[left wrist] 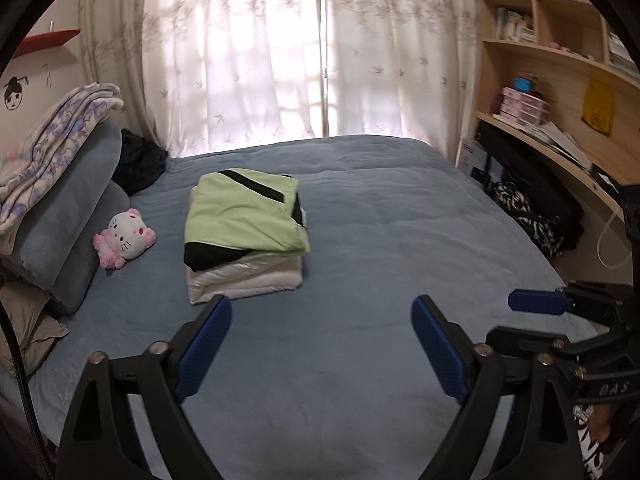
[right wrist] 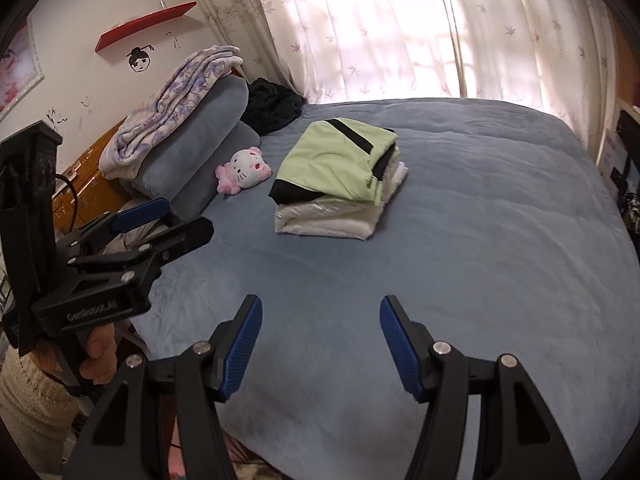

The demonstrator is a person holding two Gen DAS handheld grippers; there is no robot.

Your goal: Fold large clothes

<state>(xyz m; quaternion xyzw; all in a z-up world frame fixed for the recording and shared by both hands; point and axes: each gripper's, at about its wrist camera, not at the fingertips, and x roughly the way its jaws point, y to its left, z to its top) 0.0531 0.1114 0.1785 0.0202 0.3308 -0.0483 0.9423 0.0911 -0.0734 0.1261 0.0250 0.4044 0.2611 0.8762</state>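
Both grippers' jaws (left gripper (left wrist: pixel 322 344), right gripper (right wrist: pixel 320 346)) gape empty above bed (left wrist: pixel 360 380), folded jackets (left wrist: pixel 244 236) beyond.

Bed (left wrist: pixel 400 240), blue-grey cover, bare over most of its surface
Pillows (left wrist: pixel 68 216), two, blue-grey, stacked at the head end
Blanket (left wrist: pixel 52 140), floral, purple on white, folded on top of the pillows
Plush cat (left wrist: pixel 126 236), white and pink, just beside the lower pillow
Dark cloth (left wrist: pixel 140 166), heaped behind the pillows
Curtains (left wrist: pixel 280 52), sheer, leaf print, backlit
Red wall shelf (right wrist: pixel 146 26)
Wooden bookshelf (left wrist: pixel 560 40), books and small pink boxes
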